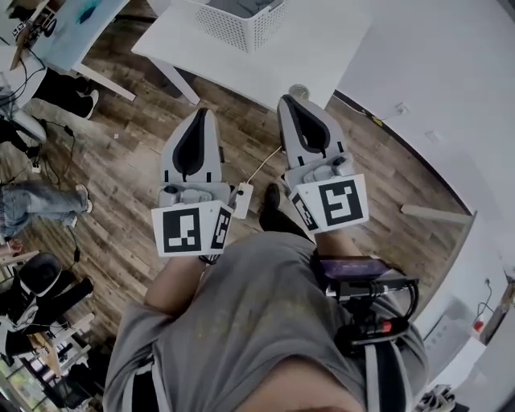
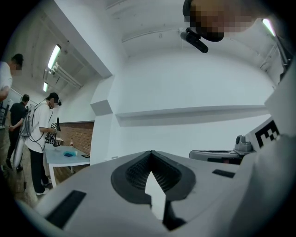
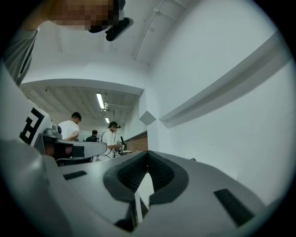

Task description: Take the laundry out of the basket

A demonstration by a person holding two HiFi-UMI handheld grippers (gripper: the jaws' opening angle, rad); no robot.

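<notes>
Two grippers: left gripper [image 1: 199, 114], right gripper [image 1: 290, 102]. One white basket [image 1: 241, 22], top centre. Two tables: white table [image 1: 322, 50] beneath it, bluish table [image 1: 76, 34] upper left. Seemingly three bystanders [image 2: 40, 132], far left.

Fig.: no legible words, brands or nos. in any view. Only signs are b/w square code markers [image 1: 187, 230] on the cube of the left gripper [image 1: 200, 113], approx. 8 o'clock in head view, and on that of the right gripper [image 1: 291, 100], 3 o'clock.
</notes>
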